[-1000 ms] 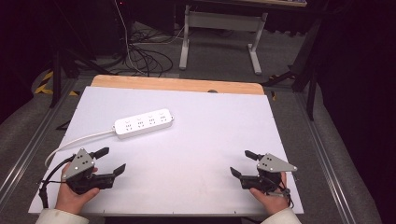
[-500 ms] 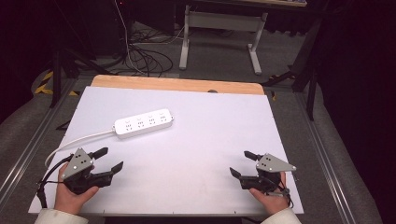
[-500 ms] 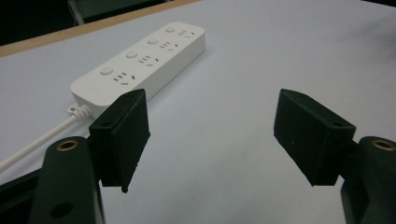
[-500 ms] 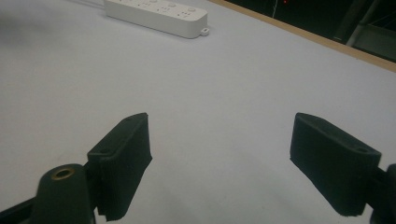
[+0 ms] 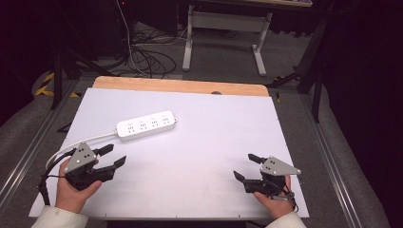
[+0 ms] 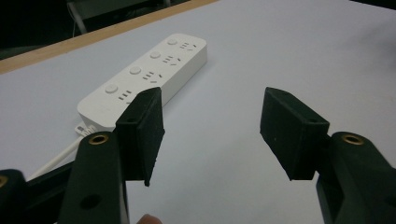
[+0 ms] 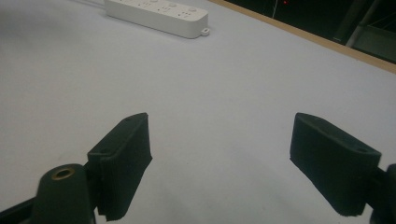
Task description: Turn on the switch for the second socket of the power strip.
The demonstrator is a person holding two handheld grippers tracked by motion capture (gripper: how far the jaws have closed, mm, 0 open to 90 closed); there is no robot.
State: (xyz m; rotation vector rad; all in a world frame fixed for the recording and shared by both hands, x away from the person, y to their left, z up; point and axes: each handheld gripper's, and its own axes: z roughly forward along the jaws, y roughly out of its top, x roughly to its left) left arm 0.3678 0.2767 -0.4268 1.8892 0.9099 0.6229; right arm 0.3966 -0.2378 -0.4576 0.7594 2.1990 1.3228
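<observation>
A white power strip [image 5: 146, 125] lies left of centre on the white table [image 5: 204, 142], bare surface all around it. The left gripper [image 5: 110, 156] sits near it, jaws apart, just been closing on nothing. The right gripper [image 5: 244, 167], well apart, is also spread and empty.

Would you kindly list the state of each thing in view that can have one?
Power strip: lying flat on the white table, sockets up and empty, its cord trailing off the left edge.
Left claw: open, nothing between its jaws, which have just been closing.
Right claw: open, nothing between its jaws.
</observation>
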